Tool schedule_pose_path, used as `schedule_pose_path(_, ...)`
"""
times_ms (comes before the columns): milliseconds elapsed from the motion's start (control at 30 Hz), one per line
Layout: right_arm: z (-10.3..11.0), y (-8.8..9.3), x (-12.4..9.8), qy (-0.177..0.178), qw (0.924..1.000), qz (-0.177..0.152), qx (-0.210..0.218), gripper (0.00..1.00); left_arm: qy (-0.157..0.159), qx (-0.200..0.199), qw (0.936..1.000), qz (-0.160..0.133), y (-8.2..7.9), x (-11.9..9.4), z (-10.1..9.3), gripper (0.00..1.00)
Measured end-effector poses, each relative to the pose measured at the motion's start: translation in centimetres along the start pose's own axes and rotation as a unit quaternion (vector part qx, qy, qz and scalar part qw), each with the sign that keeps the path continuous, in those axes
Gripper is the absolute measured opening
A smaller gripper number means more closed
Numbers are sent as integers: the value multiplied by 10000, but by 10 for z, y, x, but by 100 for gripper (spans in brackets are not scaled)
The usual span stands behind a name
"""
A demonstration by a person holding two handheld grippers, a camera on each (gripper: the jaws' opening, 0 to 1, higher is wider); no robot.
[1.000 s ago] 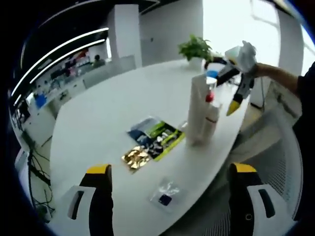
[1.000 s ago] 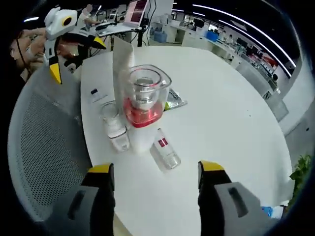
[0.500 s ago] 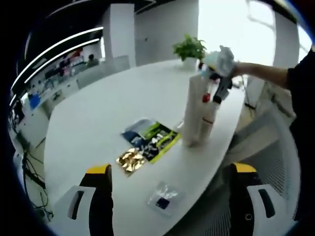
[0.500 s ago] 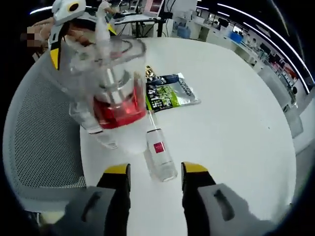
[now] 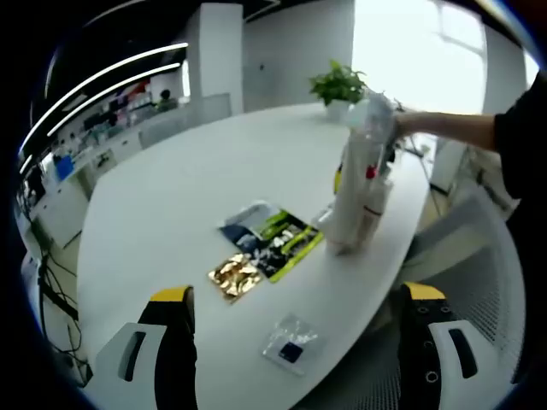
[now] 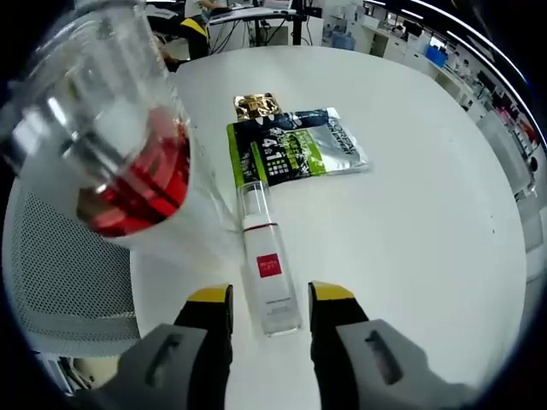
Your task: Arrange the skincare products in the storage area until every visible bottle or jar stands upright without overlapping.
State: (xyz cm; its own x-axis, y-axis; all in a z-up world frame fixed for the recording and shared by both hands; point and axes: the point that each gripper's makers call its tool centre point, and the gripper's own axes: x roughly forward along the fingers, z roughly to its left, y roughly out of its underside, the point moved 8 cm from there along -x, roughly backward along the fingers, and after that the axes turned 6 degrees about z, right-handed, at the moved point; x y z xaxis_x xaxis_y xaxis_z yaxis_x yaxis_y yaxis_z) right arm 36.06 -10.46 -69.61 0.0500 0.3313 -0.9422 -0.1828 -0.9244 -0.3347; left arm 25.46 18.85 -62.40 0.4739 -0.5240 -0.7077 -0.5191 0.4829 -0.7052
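In the left gripper view my left claw (image 5: 295, 342) hangs wide apart over the white surface (image 5: 171, 196) near flat sachets (image 5: 272, 239), while in the right gripper view my right claw (image 6: 261, 307) straddles, jaws apart, a lying clear bottle (image 6: 263, 265) beside a red-capped bottle (image 6: 120, 145).

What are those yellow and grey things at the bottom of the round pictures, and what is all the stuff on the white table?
Those are grabbers, like big tweezers. A person holds one in each hand, and each carries a camera looking out between its two jaws.

In the left gripper view, the left gripper is open over the white table. You can see a dark and green packet, a gold packet, a small clear pouch and tall white bottles standing up.

In the right gripper view, the right gripper has come close to a small clear bottle with a red label lying on its side. Its tips sit on either side of it, not squeezing yet. A bottle with a red band looms very near.
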Motion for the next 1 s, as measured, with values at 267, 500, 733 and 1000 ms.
schedule_pose_path(267,0,0,8,-17,10000,-7,7,30,-47,10,10000,19,-2,-1,0,97)
schedule_pose_path(500,2,7,12,-35,9999,94,104,26,-42,68,9999,64,-3,0,-2,97)
schedule_pose_path(733,4,11,12,91,9996,87,267,21,-11,65,10000,61,-4,2,-5,97)
schedule_pose_path(1000,9,19,8,-15,9939,-13,1103,20,31,90,9999,56,-4,3,-8,97)
